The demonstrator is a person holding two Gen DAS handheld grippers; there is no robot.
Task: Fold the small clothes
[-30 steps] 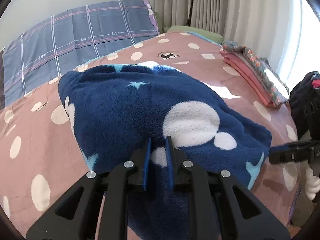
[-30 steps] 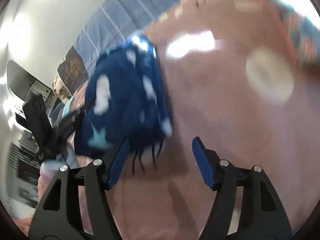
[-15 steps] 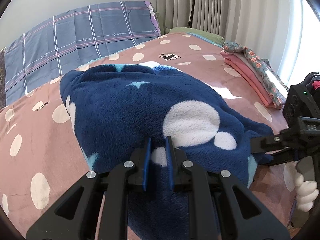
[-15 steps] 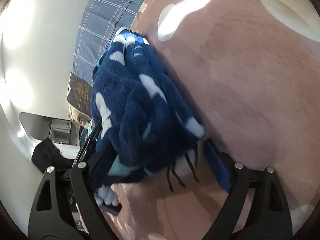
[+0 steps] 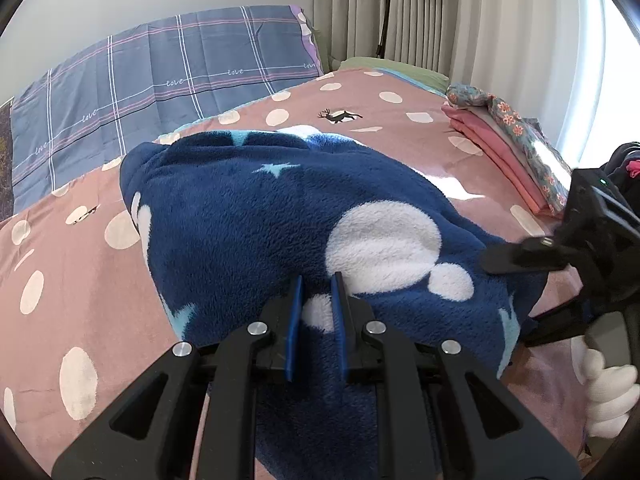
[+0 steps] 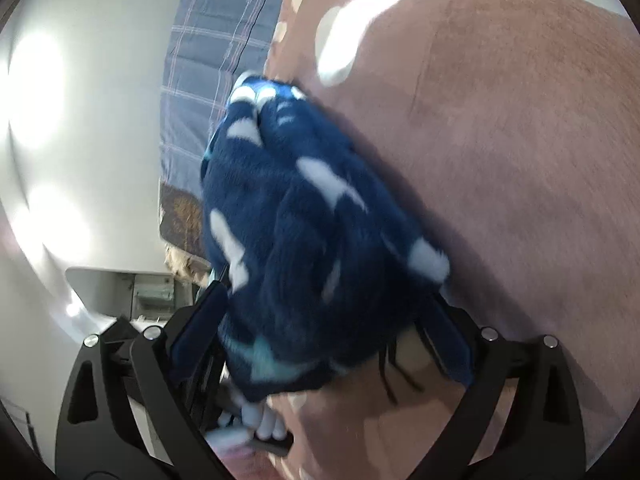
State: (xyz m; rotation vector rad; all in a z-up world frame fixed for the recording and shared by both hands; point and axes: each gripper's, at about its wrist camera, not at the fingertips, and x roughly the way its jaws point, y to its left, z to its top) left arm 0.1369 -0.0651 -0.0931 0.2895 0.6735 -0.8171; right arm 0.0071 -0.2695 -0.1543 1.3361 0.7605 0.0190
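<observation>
The thick navy fleece garment with white blobs and pale blue stars (image 5: 280,216) lies bunched across the middle of the left wrist view, on a dusty-pink bedcover with cream polka dots (image 5: 60,280). Its long axis runs from upper left to lower right of that frame, and the near hem drapes straight into the left gripper (image 5: 316,320), whose blue pads stand narrow and pinch a fold of the plush pile. The garment's other end lies at the right edge of the frame, where the right gripper (image 6: 320,336) sits; in its own view the jaws stand wide, straddling the fleece corner with loose threads hanging. The view there is blurred, so it looks unclosed rather than gripping, though contact on one pad is possible. The coming move likely turns on that right-hand corner, nearer the right gripper. The fabric is soft, bulky and likely to sag. A stack of folded pink and floral clothes (image 5: 516,148) rests upper right, a blue plaid pillow (image 5: 160,80) upper left
</observation>
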